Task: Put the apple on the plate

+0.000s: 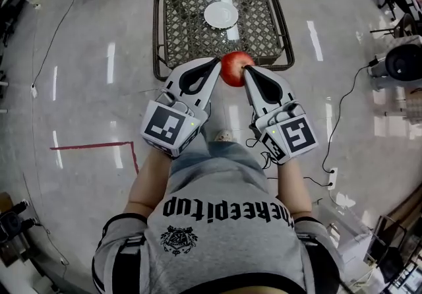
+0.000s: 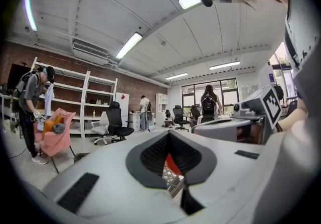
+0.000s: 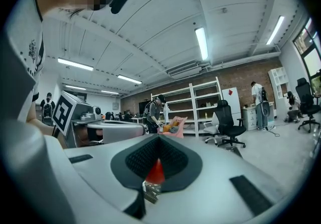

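Observation:
A red apple (image 1: 235, 66) hangs above the floor, pinched between the tips of my two grippers, just in front of the near edge of a low wire-mesh table (image 1: 173, 22). A small white plate (image 1: 221, 14) lies on that mesh, beyond the apple. My left gripper (image 1: 214, 62) is shut and presses on the apple's left side. My right gripper (image 1: 249, 70) is shut and presses on its right side. Neither has the apple between its own jaws. In the left gripper view a red sliver of apple (image 2: 172, 163) shows through the jaw opening, and again as the apple (image 3: 156, 172) in the right gripper view.
A red tape line (image 1: 92, 147) marks the shiny floor at the left. Cables and a power strip (image 1: 331, 178) lie to the right. Office chairs (image 2: 116, 125), shelving (image 3: 195, 105) and several people stand far off in the room.

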Available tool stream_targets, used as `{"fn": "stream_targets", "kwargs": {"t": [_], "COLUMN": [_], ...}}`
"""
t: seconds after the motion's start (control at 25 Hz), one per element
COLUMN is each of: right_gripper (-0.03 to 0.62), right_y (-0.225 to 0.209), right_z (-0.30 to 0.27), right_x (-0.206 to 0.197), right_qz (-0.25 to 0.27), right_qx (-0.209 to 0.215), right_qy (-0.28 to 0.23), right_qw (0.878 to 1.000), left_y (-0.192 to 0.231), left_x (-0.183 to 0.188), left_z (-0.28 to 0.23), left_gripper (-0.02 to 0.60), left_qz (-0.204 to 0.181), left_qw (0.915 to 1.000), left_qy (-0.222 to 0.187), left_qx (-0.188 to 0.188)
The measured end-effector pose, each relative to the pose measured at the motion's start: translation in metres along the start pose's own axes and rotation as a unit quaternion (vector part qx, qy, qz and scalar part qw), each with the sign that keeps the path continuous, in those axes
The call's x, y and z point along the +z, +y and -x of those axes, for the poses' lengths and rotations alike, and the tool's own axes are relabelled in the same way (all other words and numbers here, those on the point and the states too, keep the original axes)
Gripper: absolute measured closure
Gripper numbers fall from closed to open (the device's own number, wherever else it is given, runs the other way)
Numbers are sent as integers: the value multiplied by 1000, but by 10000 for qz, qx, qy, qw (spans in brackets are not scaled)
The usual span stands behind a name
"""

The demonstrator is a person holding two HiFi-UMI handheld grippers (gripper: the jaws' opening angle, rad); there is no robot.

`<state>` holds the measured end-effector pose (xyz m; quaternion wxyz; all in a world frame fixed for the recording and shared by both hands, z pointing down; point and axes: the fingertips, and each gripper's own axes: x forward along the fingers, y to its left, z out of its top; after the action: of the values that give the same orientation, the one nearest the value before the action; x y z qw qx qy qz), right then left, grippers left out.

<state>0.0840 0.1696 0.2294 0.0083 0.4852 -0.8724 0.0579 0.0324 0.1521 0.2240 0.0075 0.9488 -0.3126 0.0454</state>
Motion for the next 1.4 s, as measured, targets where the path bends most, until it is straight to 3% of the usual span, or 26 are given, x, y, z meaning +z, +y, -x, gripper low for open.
{"fn": "stream_targets", "kwargs": {"t": [0.32,1.12,1.4], "right_gripper": [580,580,580], "right_y": [-16,-42,-44], "right_z": [-18,-129,-147], "right_x": [-1,-4,-7], "right_qz": [-15,-209,-287], "right_qx": [-274,-1085,-1339], "right_qy": [68,208,190], "right_qw": [9996,9937,9904], "left_y": [21,133,151], "left_x": [-1,-9,-12], "left_z": [-21,-63,-68], "left_gripper": [563,563,563], "left_qz": [14,18,-3], "left_qw": [9996,9943,9913], "left_qy": [5,143,170], "left_qx": [-270,-1057,-1304]}}
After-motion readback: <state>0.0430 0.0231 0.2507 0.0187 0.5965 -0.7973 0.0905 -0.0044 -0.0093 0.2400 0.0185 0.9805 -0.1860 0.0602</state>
